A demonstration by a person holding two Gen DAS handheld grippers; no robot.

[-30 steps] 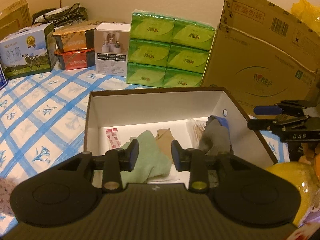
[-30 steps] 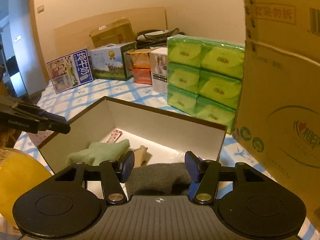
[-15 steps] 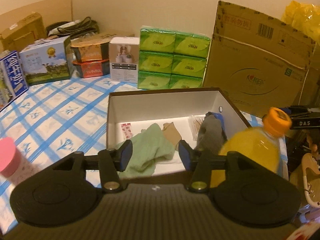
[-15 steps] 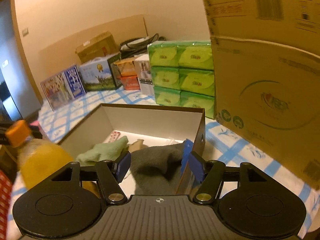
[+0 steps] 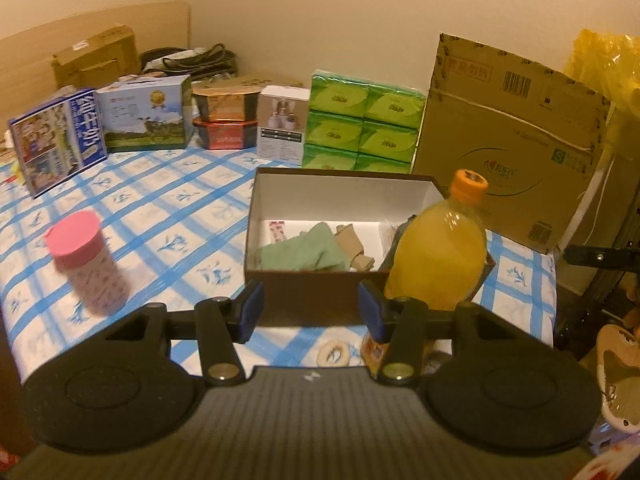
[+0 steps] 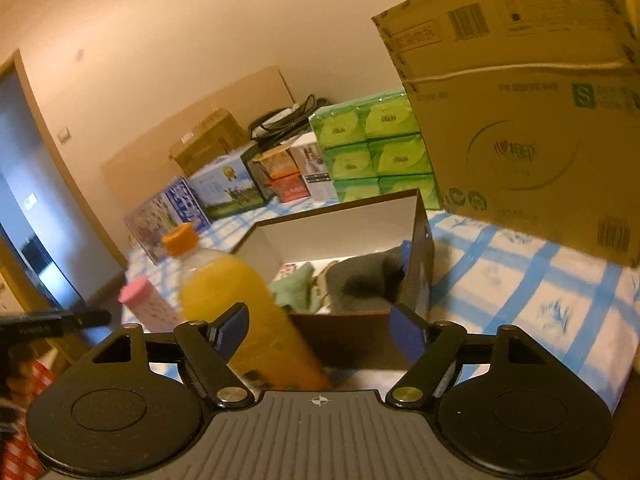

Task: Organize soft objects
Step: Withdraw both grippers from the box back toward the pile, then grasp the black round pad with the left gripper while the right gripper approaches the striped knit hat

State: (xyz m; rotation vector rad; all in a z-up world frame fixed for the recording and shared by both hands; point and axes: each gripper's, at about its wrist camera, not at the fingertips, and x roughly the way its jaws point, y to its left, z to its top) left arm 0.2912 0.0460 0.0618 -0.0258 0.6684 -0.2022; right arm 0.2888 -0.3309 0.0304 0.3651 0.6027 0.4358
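Open brown box [image 5: 316, 300], white inside, on the blue-checked tabletop [image 5: 168, 216]. Contents: crumpled green cloth [image 5: 304, 250], tan cloth [image 5: 352, 242], grey cloth [image 6: 360, 280] draped against the right wall.

Left hand-held gripper [image 5: 311, 312]: jaws apart, nothing between them.

Right hand-held gripper [image 6: 318, 330]: jaws just opening, wide, empty.

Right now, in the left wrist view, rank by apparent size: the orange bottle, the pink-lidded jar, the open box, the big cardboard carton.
1. Cardboard carton
2. Open box
3. Orange bottle
4. Pink-lidded jar
The bottle stands nearer the camera, so its rank over the jar is unsure.
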